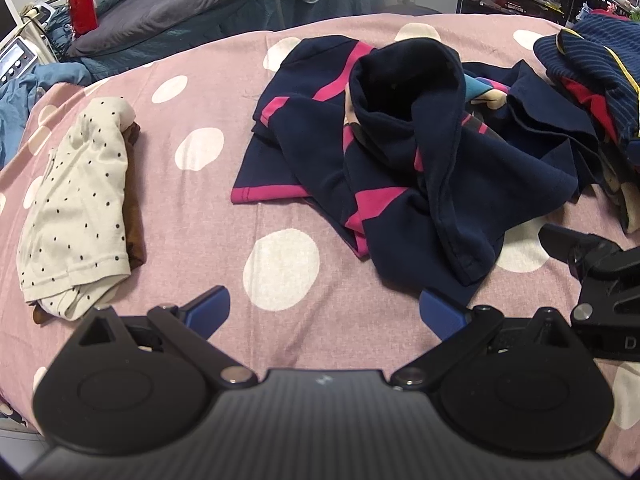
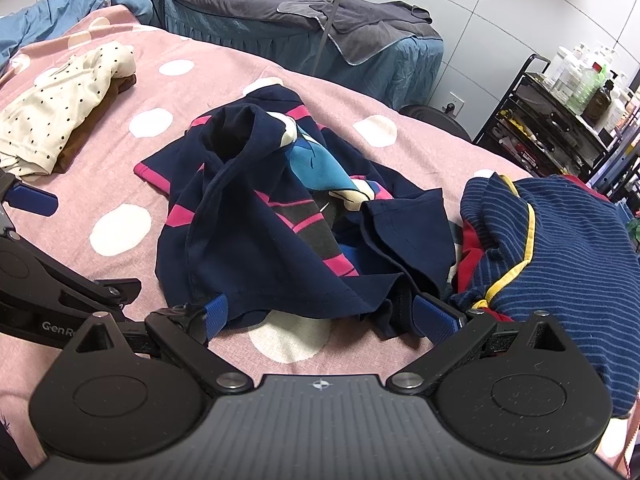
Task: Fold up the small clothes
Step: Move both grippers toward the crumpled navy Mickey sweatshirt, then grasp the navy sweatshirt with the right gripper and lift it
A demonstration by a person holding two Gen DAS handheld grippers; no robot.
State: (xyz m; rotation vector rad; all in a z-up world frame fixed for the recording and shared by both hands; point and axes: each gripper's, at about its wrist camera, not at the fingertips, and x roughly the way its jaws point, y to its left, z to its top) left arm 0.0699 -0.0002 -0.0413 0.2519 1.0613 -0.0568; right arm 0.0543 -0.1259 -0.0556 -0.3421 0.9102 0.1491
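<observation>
Navy garment: I see a crumpled navy top with pink stripes (image 2: 256, 216) heaped on the bed, straight ahead of my right jaws, its near hem draped between them.
Right gripper: my right gripper (image 2: 332, 316) sits low and level over the sheet, jaws spread wide, a blue pad at each side of that hem; they grip nothing.
Left gripper: my left gripper (image 1: 324, 312) hovers level above bare sheet, jaws wide apart and empty; the navy top's edge lies just ahead of its right pad.
Gripper spacing: the two tools are close side by side, each showing at the edge of the other's view.
Folded pile: a cream dotted garment (image 1: 76, 208) on a brown one lies ahead and left of my left jaws.
Unfolded heap: a blue striped garment (image 2: 560, 248) lies right of my right jaws.
Surface: pink bedsheet with white spots (image 1: 200, 248).
</observation>
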